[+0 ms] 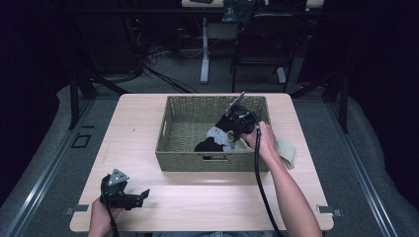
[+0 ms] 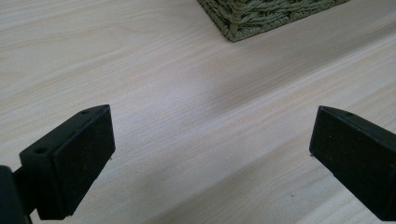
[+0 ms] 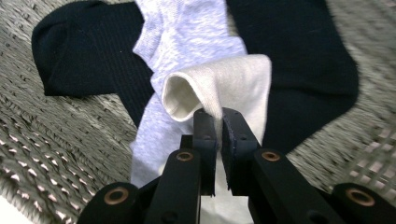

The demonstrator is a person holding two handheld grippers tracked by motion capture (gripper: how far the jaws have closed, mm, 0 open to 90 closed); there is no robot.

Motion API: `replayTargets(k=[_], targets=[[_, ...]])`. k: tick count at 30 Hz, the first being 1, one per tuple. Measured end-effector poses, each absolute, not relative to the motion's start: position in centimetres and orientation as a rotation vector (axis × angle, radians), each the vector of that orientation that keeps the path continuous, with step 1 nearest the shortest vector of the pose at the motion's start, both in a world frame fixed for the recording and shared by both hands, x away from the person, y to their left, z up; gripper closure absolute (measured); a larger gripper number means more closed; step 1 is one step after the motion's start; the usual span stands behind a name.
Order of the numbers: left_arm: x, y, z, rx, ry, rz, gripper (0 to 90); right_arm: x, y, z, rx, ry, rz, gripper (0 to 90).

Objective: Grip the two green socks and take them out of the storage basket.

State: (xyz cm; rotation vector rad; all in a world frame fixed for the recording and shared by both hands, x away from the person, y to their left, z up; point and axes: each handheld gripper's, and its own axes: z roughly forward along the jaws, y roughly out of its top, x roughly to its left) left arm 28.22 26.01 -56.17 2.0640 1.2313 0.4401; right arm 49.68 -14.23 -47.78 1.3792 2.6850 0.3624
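A woven green basket (image 1: 173, 148) stands on the middle of the table. My right gripper (image 1: 232, 129) reaches into its right part and is shut on the cuff of a cream sock (image 3: 233, 84). Under that sock lie a light grey sock (image 3: 182, 32) and a black sock (image 3: 84, 51) on the basket floor (image 3: 56, 144). In the high view the grey sock (image 1: 217, 134) and black sock (image 1: 207, 145) lie near the basket's front wall. My left gripper (image 1: 141, 196) rests near the table's front left, open over bare wood, its fingers (image 2: 70, 163) wide apart.
Another cream cloth (image 1: 287, 150) lies on the table just right of the basket. A corner of the basket (image 2: 261, 16) is ahead of the left gripper. Past the table's far edge stand a desk leg (image 1: 204, 54) and a chair (image 1: 262, 44).
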Motion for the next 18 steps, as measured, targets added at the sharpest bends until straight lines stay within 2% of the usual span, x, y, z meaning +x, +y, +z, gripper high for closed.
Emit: replayTargets(k=[18], targets=[[28.3,26.0,-56.2,2.069,1.230,0.439,0.2,48.4,-17.4,-40.0,1.363,2.552,0.501,85.1]])
